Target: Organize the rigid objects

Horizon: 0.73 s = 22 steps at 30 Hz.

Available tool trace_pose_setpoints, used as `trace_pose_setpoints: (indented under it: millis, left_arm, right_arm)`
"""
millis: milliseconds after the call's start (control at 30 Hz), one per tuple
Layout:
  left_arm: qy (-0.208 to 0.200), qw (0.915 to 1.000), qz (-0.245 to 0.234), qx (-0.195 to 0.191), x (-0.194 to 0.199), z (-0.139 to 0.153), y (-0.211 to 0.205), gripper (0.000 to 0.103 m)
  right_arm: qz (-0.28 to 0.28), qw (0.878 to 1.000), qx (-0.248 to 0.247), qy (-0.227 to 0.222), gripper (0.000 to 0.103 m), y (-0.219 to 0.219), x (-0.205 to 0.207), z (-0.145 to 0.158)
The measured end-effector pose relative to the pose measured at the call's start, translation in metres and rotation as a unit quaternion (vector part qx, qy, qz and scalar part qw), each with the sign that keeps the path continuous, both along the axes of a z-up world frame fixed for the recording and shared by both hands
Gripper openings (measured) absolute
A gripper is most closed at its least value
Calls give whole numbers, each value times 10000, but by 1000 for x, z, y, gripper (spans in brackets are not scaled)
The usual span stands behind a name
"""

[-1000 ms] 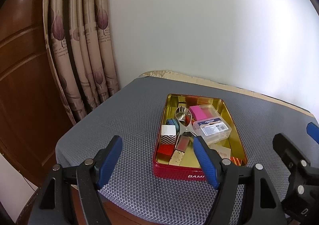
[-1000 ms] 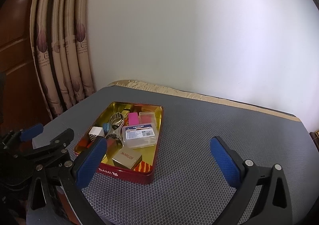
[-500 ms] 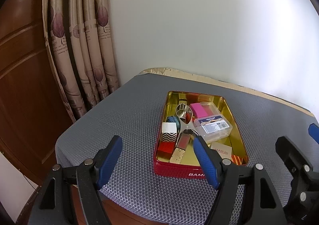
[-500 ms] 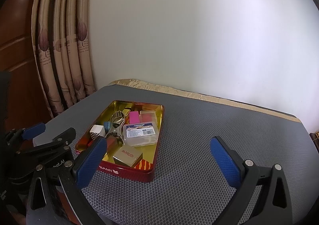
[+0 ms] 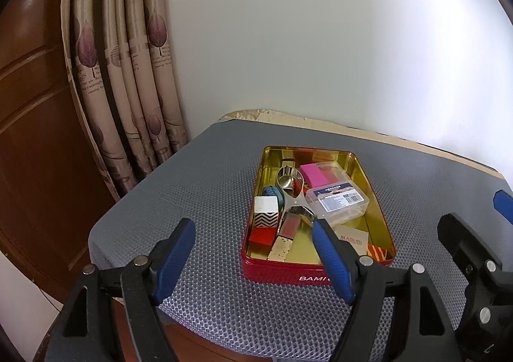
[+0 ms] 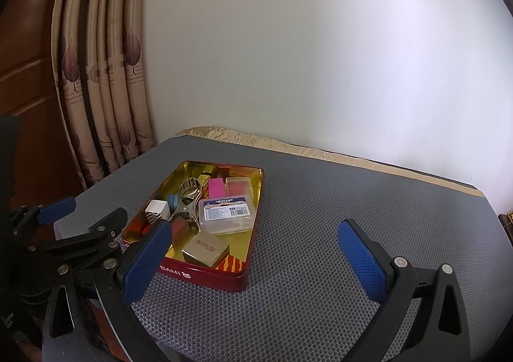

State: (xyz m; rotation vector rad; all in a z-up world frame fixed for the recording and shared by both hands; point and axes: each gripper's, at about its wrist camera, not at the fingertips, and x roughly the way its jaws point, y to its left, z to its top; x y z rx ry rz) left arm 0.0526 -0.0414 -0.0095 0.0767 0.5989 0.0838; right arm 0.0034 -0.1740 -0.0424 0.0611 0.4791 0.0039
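A red tin (image 5: 282, 273) (image 6: 221, 278) with a gold inside sits on the grey mat. It holds several small things: a clear plastic box (image 5: 336, 200) (image 6: 227, 211), a pink block (image 5: 312, 173) (image 6: 215, 187), a white cube with a zigzag side (image 5: 265, 211) (image 6: 155, 209), a metal clip (image 5: 293, 189), a red block (image 5: 261, 238) and a gold "MARUBI" box (image 6: 206, 249). My left gripper (image 5: 253, 248) hovers open before the tin's near left corner, nothing between its fingers. My right gripper (image 6: 256, 253) is open too, above the mat at the tin's near right corner.
The grey honeycomb mat (image 6: 320, 217) covers the table. A patterned curtain (image 5: 128, 73) and a brown wooden door (image 5: 29, 105) stand at the left, a white wall behind. The other gripper shows at each view's edge (image 5: 474, 259) (image 6: 64, 233).
Both views have shifted slightly, the tin sitting a little lower and nearer in frame. Nothing in the tin has moved and both grippers stay open.
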Motion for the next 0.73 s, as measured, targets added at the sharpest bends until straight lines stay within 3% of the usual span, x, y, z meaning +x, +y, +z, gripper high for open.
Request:
trace_pose_setpoints:
  millis: [267, 400, 733]
  left_arm:
    - [6, 9999, 19, -148, 1, -3, 5, 81]
    - [-99, 9991, 34, -407, -1, -2, 11, 81]
    - [-48, 9994, 37, -343, -1, -2, 8, 81]
  right_arm:
    - [19, 10000, -14, 1, 103, 1, -1, 0]
    - [36, 10000, -20, 11, 103, 2, -1, 0]
    - [46, 10000, -26, -13, 103, 3, -3, 1]
